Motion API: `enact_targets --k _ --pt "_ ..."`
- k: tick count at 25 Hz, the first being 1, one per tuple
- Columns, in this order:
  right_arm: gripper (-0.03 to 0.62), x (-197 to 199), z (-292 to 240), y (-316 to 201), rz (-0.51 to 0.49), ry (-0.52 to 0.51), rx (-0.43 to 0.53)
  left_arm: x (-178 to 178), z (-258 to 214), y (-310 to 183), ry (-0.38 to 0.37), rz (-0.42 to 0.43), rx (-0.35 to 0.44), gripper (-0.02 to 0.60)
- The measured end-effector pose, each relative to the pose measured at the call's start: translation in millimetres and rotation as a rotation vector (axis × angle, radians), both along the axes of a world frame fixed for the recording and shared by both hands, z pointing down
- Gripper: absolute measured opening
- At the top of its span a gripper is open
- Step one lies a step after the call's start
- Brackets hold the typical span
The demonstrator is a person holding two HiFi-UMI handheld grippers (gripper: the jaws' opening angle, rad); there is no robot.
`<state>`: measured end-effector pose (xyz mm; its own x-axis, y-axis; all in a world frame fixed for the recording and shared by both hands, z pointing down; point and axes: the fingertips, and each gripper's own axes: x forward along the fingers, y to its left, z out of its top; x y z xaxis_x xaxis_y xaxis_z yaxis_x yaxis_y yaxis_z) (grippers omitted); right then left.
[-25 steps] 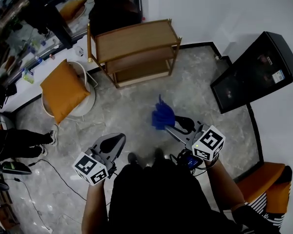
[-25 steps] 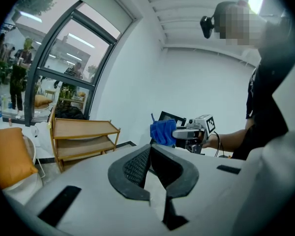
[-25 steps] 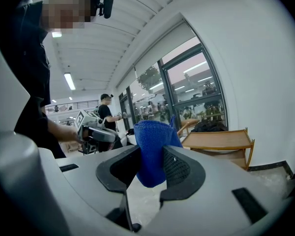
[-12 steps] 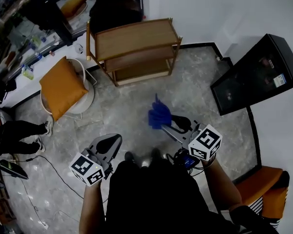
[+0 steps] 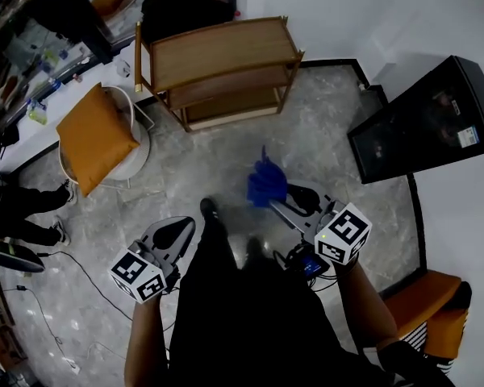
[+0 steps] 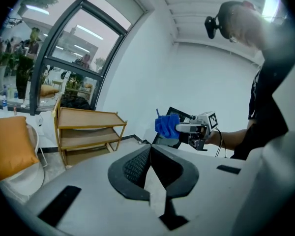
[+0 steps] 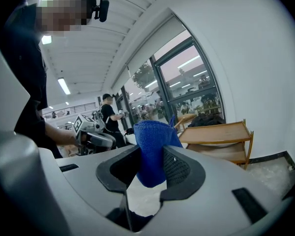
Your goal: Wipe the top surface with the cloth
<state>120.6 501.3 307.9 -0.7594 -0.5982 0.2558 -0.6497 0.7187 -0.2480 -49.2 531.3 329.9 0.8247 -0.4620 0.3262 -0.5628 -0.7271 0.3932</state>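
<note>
Two tongs, one in each of my hands, both low in the head view, above a grey marbled floor [image 5: 226, 156].

1. Left tongs [image 5: 182, 226], lower left of the head view. The jaws are pressed together with their tips touching, and I hold nothing in them. Their own view shows the dark pads meeting in one closed seam.

2. Right tongs [image 5: 279, 203], right of centre. The jaws are pinching a blue cloth [image 5: 266, 184]. In their own view the cloth stands bunched between the two pads, rises above them, and one fold hangs down into the gap.

3. Wooden shelf [image 5: 218, 51], three tiers, upper centre of the head view, beside the white wall. Its top board shows plain wood. The cloth is held in the air lower in the frame, well apart from the shelf and touching no tier.

4. White chair with an orange cushion [image 5: 93, 139], just left of the shelf, the cushion tilted on the seat.

5. Black box [image 5: 423, 119], right side of the frame, on the floor near the wall.

6. Orange seat [image 5: 423, 301], lower right corner, partly cut off by the frame.

7. Another person's legs [image 5: 20, 212] and dark cables [image 5: 73, 268], on the floor along the left edge.
</note>
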Motion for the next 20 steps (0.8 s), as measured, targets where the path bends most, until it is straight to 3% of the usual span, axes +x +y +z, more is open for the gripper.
enact_targets --k 8,15,20 --pt "0.133 -2 6 -69 0.077 0.037 -0.048 2 5 -95 0.03 0.077 0.006 0.012" --pt "0.134 -35 -7 -152 0.111 0.084 -0.074 -38 -1 -194 0.082 0.082 0.023 0.012" --pt "0.133 -54 -23 -203 0.167 0.108 -0.042 -56 15 -242 0.099 0.153 -0.006 0.012"
